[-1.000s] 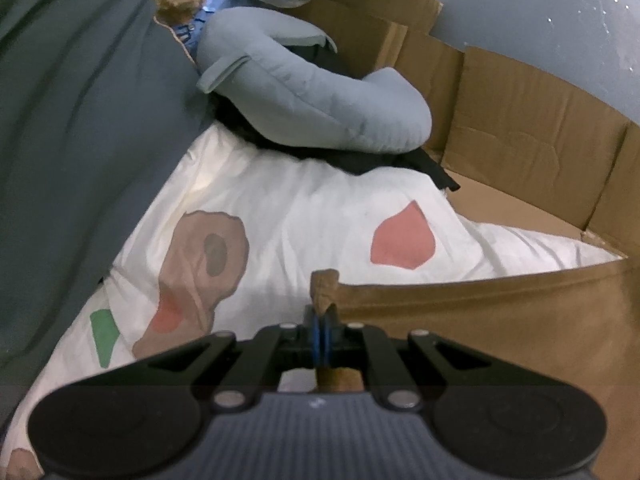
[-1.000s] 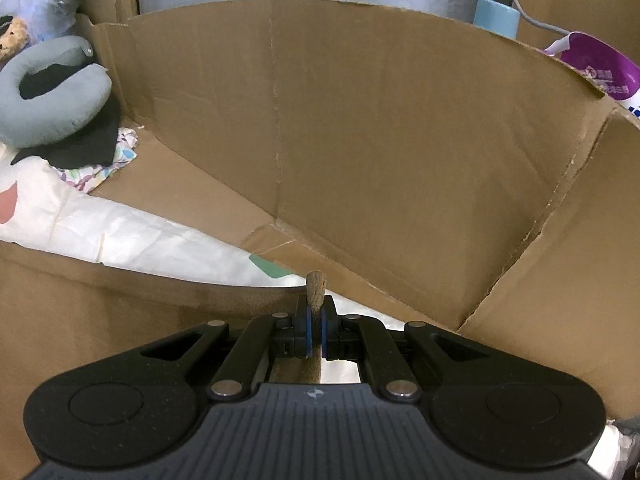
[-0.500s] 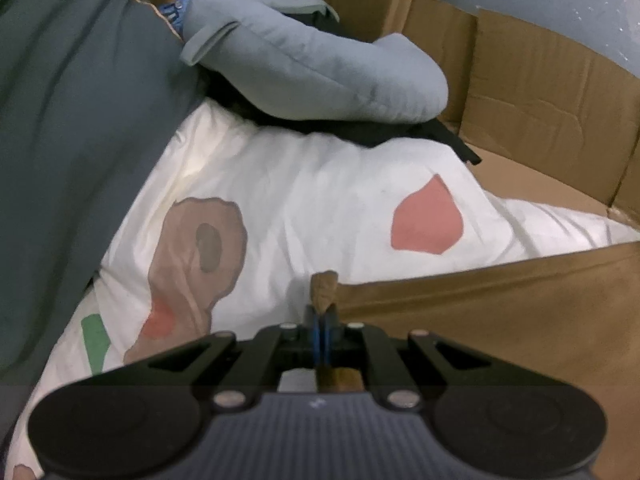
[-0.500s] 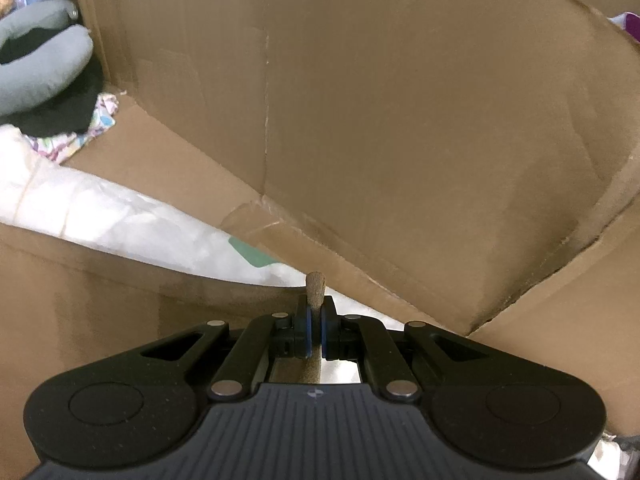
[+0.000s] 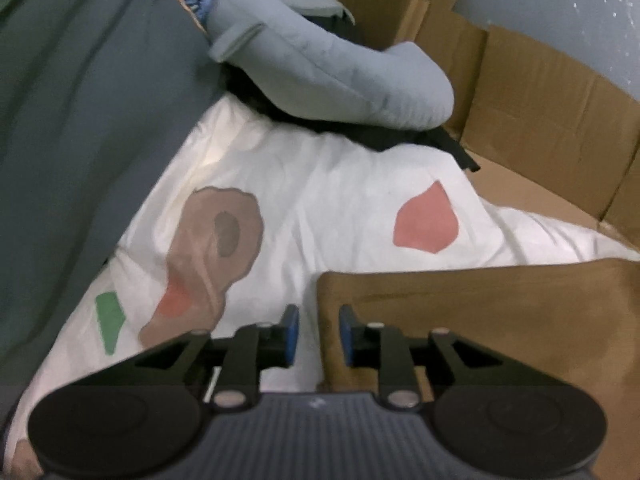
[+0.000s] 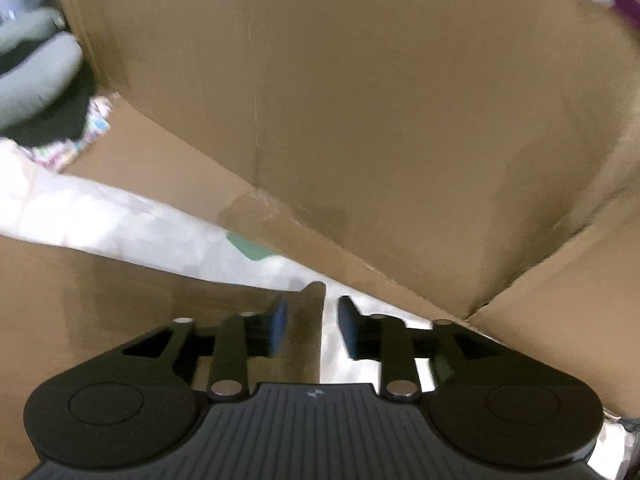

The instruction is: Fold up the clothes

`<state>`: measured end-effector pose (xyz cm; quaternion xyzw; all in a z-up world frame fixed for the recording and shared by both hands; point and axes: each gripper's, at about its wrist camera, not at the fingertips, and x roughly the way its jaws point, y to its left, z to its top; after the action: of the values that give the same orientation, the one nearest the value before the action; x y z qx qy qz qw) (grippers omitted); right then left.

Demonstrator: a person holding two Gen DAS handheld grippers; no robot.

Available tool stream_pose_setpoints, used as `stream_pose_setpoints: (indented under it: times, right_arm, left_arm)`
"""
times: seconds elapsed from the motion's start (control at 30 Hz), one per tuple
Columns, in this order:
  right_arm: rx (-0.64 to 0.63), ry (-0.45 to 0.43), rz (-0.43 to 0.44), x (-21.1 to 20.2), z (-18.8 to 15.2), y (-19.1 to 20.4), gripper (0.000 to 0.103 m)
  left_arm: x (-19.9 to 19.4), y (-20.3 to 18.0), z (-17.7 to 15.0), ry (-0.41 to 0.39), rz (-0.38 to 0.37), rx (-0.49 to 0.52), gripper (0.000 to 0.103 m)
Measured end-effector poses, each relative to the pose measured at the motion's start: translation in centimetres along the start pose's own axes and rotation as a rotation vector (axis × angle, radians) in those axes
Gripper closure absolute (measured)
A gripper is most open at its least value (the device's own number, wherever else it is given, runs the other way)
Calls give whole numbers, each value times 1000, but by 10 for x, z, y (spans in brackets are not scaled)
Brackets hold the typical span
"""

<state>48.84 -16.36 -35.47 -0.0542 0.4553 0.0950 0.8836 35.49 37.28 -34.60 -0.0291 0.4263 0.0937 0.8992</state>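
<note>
both tongs, left (image 5: 319,334) and right (image 6: 311,326), opening off the brown garment (image 5: 480,320) – its corners sit loose between them, long edge running frame-right.

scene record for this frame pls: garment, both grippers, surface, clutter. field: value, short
garment: brown cloth, lying flat on the bedding, one straight edge running across both wrist views
left gripper: jaws opening, the cloth's left corner between the pads, not pinched
right gripper: jaws opening, the cloth's right corner in the gap, pads off it
surface: white printed bedding
backdrop: cardboard walls
clutter: grey-blue neck pillow on black fabric; green-grey fabric at left
</note>
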Motion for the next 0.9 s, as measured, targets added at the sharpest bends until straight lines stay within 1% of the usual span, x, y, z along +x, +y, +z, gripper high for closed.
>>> stream_pose_setpoints:
  times: [0.1,0.23,0.3,0.37,0.43,0.5,0.57,0.63,0.73,0.9]
  right_arm:
    - [4,0,31,-22,-3,-3,64]
    - [19,-2,47,-60,-9,-5,64]
    - [31,-6,51,-84,-13,-7,64]
    - [37,-5,53,-112,-16,-9,64]
    - [38,-2,50,-137,-18,-9,63]
    - [48,2,50,-164,-21,-12,57]
    - [53,1,55,-188,-22,-14,56]
    - [48,5,62,-209,-23,-15,55]
    - [45,-5,61,-229,-28,-20,54]
    - [85,-42,103,-247,-52,-31,54]
  left_arm:
    - [-20,2,-6,2,-4,-15,76]
    - [-54,3,-15,8,-15,-50,73]
    - [-75,1,-17,6,-19,-59,69]
    - [-98,0,-20,5,-24,-70,61]
    - [-121,-1,-23,7,-31,-79,57]
    - [-144,-2,-23,7,-32,-91,54]
    - [-168,-1,-24,-4,-35,-110,48]
    - [-188,0,-24,-19,-41,-120,44]
    - [-210,0,-31,-30,-51,-122,43]
    - [-222,0,-54,-16,-49,-156,43]
